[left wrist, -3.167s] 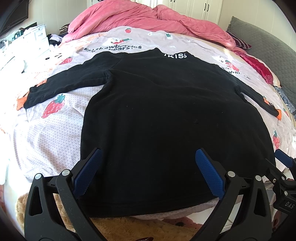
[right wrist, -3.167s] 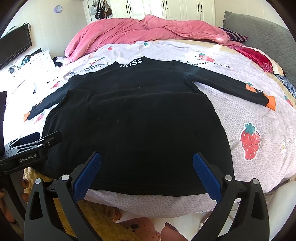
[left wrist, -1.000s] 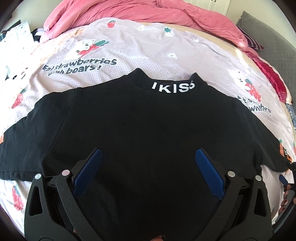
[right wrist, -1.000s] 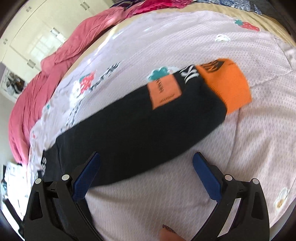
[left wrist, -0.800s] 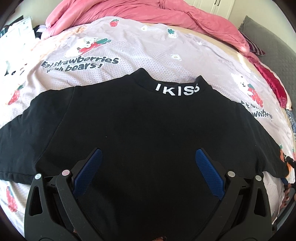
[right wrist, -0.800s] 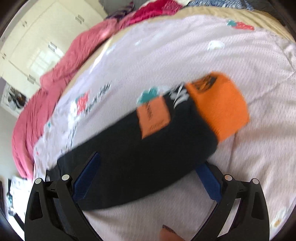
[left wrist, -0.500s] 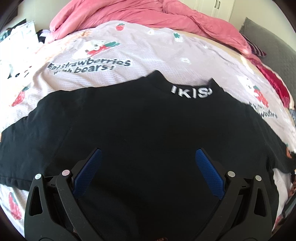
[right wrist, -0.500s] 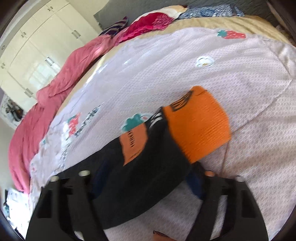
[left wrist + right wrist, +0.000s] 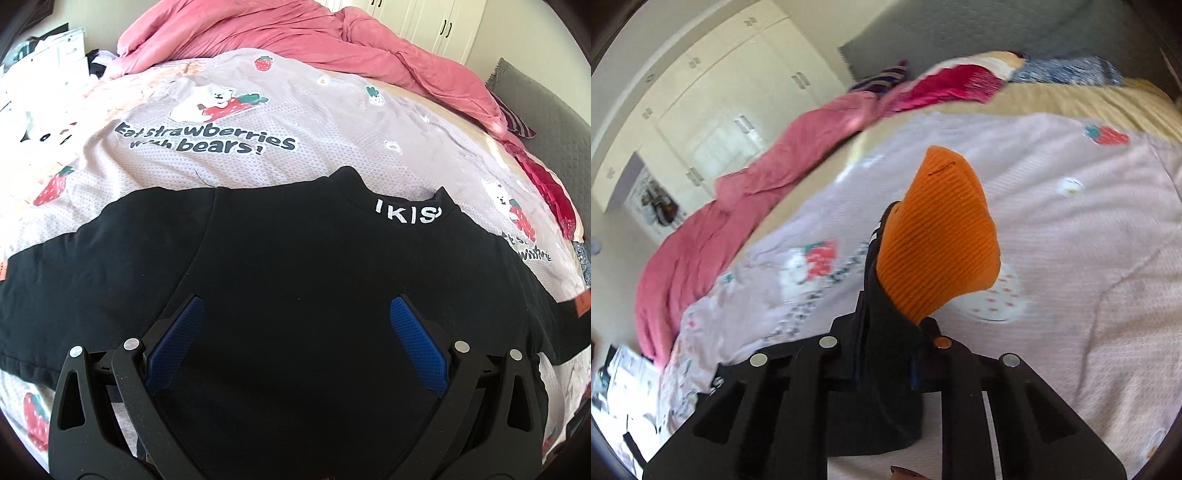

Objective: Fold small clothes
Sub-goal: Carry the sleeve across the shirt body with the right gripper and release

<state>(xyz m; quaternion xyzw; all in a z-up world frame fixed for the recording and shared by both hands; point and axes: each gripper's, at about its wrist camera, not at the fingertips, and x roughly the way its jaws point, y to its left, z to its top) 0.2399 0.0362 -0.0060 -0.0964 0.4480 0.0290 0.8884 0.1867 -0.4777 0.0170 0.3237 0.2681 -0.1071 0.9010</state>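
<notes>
Black top (image 9: 295, 280) lies flat on the bed (image 9: 295, 122), back up, for folding — right gripper (image 9: 886, 354) has just closed, pinching the sleeve behind its orange cuff (image 9: 938, 236), likely to fold it inward. Left gripper (image 9: 295, 339) hovers wide open over the body — holding nothing.

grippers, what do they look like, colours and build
Both match. The left gripper has two matte black plastic fingers with triangular cut-outs and round silver pivot pins, each tipped with a blue, finely textured pad. The right gripper has the same black frame and silver pins; only slivers of its blue pads show. No cables or sleeves are visible.
</notes>
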